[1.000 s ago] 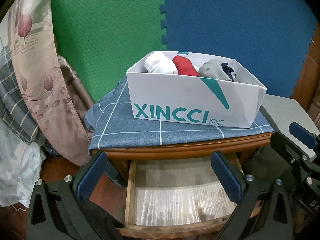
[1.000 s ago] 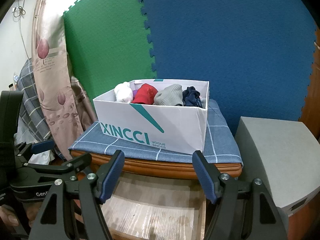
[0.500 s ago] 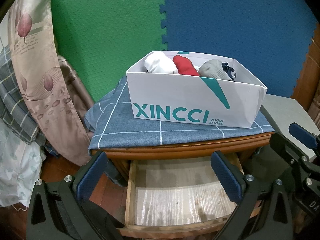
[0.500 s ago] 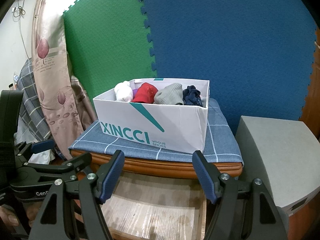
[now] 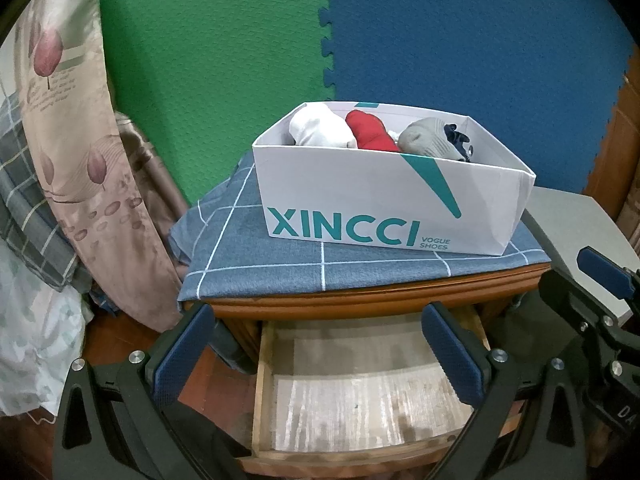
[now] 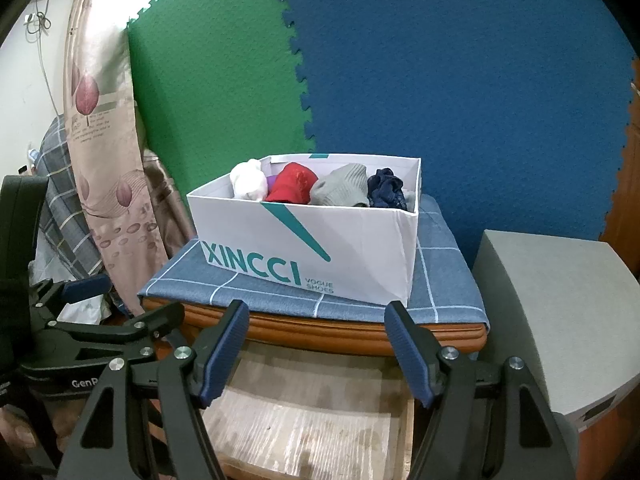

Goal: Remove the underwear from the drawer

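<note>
- Left wrist view: the white box (image 5: 384, 204) read "XINCCI" in large teal letters, with "VOGUE SHOES" in small print beside it.
- The box sat on a blue checked cloth (image 5: 280, 264) over the wooden nightstand (image 5: 372, 300).
- Rolled underwear lay inside the box: a white roll (image 5: 320, 128), a red roll (image 5: 370, 132), a grey roll (image 5: 430, 140) and a dark navy piece (image 5: 458, 140).
- The drawer (image 5: 352, 396) stood pulled out beneath, only its pale lined bottom showing.
- The left gripper (image 5: 316, 352) hung above the drawer, jaws spread wide, holding and touching nothing.
- The beige curtain (image 5: 64, 80) at the left carried small printed lines, too blurred to read.
- Right wrist view: the same "XINCCI" and "VOGUE SHOES" lettering faced the camera on the box (image 6: 320, 256).
- The right gripper (image 6: 316, 344) was released, its blue pads wide apart over the drawer (image 6: 312, 420), with nothing between them.
- The other gripper's black body at the left edge bore white letters, seemingly "GenR", cut off by the near finger.
- A grey cabinet (image 6: 552, 312) stood just beside the nightstand.
</note>
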The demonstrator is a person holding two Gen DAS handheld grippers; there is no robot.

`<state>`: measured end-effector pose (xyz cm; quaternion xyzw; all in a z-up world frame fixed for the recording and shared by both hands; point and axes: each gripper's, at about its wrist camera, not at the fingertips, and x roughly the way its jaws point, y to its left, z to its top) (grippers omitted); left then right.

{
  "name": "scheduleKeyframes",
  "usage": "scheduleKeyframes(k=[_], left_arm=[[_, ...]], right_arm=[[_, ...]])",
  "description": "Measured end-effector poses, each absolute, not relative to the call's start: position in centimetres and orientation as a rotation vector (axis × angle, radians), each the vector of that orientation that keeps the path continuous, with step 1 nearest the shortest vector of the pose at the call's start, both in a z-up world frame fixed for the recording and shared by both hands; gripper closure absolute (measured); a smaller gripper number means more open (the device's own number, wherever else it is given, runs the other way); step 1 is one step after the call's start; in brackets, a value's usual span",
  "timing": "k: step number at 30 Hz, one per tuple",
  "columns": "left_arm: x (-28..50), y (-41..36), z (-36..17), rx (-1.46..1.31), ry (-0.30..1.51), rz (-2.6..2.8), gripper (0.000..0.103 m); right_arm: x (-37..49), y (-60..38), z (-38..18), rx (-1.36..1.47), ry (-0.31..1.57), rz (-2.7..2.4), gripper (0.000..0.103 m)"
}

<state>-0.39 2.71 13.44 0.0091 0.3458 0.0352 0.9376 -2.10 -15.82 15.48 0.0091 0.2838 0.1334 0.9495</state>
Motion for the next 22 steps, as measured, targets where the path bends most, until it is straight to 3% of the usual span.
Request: scheduleKeyframes(k=[14,22], left_arm=[[-0.5,2.7,14.8,0.079,0.584,0.078,0.001],[0.4,2.8,14.9,0.067,0.613,0.088,0.001]], right_arm=[[-2.0,-16.2,15.5,0.019,0.586,0.270,0.031],[-1.5,-16.8,15.4,0.033,0.591,0.257,0.031]])
